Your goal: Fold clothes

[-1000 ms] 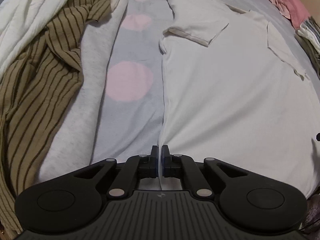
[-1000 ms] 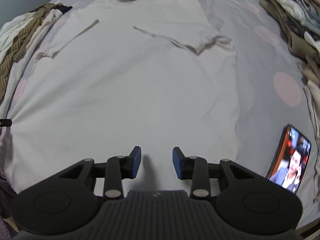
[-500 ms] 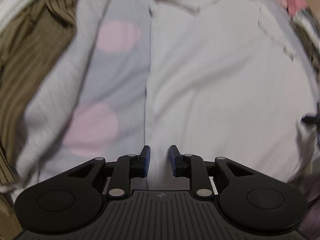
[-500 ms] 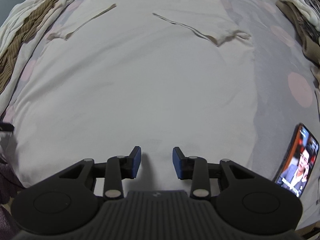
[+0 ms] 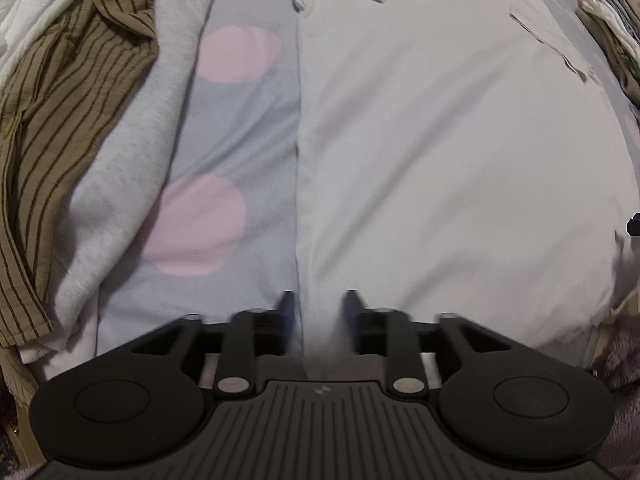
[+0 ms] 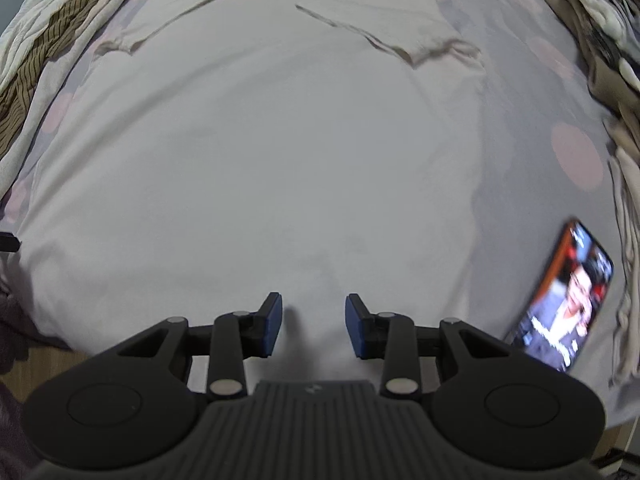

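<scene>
Progress of the fold, judged from the present lie of the cloth. A white T-shirt (image 6: 256, 152) lies spread flat on the bed (image 5: 240, 132), whose cover is grey with pink dots. Both short sleeves are turned inward over the chest: the left sleeve (image 6: 160, 28) and the right sleeve (image 6: 400, 36) lie on the body panel, and the shirt's left side edge (image 5: 298, 160) runs straight. This suggests the sleeve folds are done; the lengthwise fold, hem toward collar, appears not yet made, since the full body panel is exposed.

The left hand-held gripper (image 5: 318, 308) sits at the hem end of that side edge, jaws apart and holding nothing. The right hand-held gripper (image 6: 314, 320) hovers over the shirt near its hem, jaws likewise apart and empty.

Relative to the shirt: a brown striped garment (image 5: 60, 120) and a pale grey garment (image 5: 132, 140) lie heaped to its left; further clothes (image 6: 600, 40) are piled to its right, evidently still to be folded; a phone (image 6: 564, 300) with a lit screen lies just right of the hem.
</scene>
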### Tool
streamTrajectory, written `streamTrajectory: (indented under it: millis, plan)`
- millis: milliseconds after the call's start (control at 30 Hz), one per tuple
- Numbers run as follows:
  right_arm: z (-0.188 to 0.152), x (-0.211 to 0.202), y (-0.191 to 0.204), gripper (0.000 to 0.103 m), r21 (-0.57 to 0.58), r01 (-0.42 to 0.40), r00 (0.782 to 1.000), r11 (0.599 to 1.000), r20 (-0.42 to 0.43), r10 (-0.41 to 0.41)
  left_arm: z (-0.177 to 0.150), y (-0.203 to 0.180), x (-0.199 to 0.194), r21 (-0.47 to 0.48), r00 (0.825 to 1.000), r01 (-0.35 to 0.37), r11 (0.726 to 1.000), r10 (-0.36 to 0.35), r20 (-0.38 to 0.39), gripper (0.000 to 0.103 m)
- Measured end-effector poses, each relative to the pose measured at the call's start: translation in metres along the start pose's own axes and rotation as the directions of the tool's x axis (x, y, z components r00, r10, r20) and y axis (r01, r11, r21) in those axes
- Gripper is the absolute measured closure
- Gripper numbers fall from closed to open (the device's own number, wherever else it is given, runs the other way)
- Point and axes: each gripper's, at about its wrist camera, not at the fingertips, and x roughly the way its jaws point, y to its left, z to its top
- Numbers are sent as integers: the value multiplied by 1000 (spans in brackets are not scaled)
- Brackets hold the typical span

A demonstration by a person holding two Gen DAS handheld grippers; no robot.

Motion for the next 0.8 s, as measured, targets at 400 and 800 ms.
streamTrajectory:
  millis: [400,800]
  plan:
    - [-55,23,-34,65,21,140,964,990,-233,-131,-18,-17,24,111,992,-76,991,87,-95,71]
    - [-62,32,-26,97,-13,142,962,990,-236,-141,-25,-27,27,174,991,-61,983,80,-105,101]
